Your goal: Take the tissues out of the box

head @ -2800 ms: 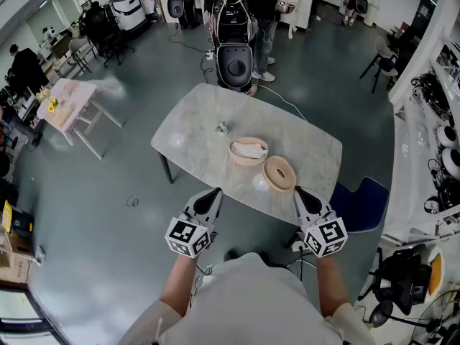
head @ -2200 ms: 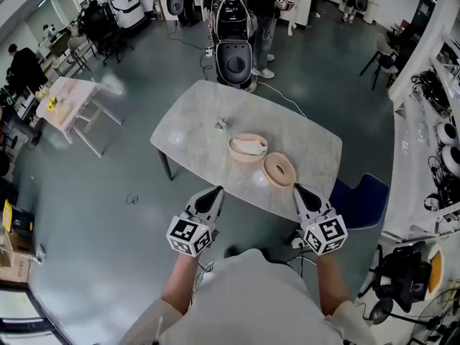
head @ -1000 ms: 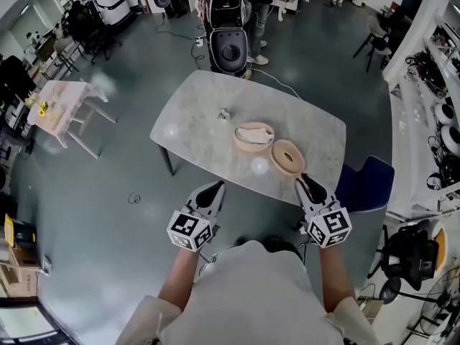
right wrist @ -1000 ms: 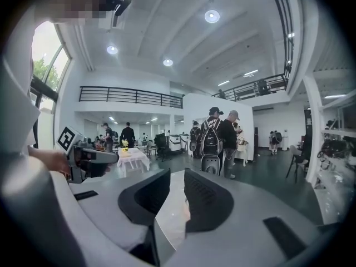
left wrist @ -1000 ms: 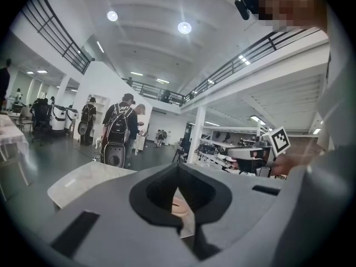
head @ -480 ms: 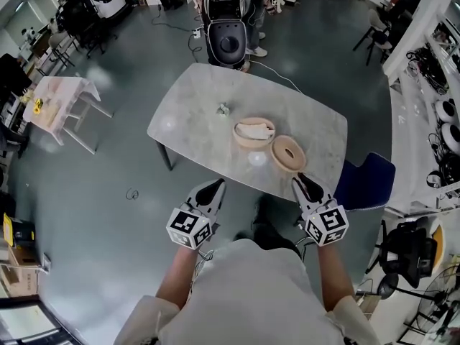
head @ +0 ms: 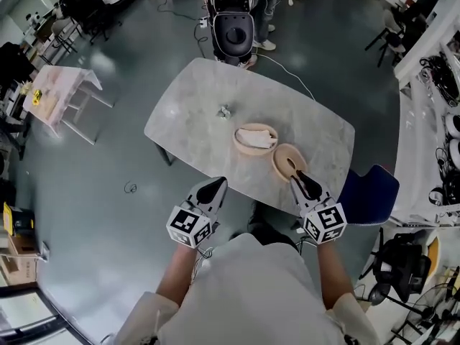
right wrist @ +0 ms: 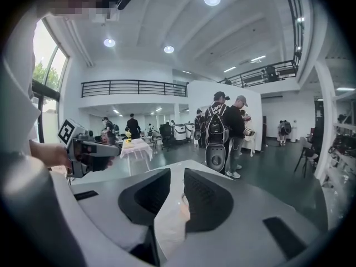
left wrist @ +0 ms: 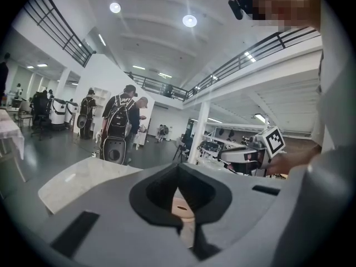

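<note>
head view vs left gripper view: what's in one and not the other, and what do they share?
Only the head view: the white tissues lying in the round box, a small object farther along the table, and a blue chair beside it. Only the left gripper view: ceiling lights and a balcony railing overhead. Both: the marble table, the right gripper, the black machine beyond the table's far edge. A beige round piece shows in the gripper view too; which one, I cannot tell.
</note>
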{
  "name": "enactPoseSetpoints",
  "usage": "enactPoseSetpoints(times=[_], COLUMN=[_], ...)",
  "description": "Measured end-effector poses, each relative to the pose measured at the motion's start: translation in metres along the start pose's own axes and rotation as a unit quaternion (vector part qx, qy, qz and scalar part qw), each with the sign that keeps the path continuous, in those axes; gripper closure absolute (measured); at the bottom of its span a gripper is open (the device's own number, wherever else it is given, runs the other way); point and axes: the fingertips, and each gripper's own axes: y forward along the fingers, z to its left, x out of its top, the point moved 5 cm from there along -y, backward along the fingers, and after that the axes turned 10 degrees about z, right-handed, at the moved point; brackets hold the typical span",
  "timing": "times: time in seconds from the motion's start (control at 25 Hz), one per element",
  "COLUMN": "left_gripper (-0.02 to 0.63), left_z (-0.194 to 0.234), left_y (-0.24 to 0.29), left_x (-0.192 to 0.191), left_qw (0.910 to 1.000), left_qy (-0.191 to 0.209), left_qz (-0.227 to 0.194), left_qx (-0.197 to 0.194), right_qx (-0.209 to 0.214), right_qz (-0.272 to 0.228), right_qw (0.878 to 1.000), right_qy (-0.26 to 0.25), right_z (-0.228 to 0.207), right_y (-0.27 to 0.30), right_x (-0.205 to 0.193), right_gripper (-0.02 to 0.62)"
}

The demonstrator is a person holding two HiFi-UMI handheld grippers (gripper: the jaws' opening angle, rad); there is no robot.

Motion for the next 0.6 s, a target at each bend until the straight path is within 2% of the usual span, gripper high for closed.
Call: enactPoseSetpoints(times=[0.36, 0.6], left_gripper=[0.597, 0.598], left_z=[0.029, 0.038], left_y=[0.056, 0.094], left_x=[0.030, 0.040], left_qw=[0.9997, 0.9991], left_qy=[0.002, -0.011], left_qz=[0.013, 0.022], left_qx=[0.020, 0.035], right_qx=[0.040, 0.070], right_qz=[0.025, 0.034], right_qw=[0.999, 0.997], right_qy=[0.001, 0.001], right_z=[-0.059, -0.093], right_y=[0.059, 0.092], right_x=[0.018, 0.027], right_gripper=[0.500, 0.500])
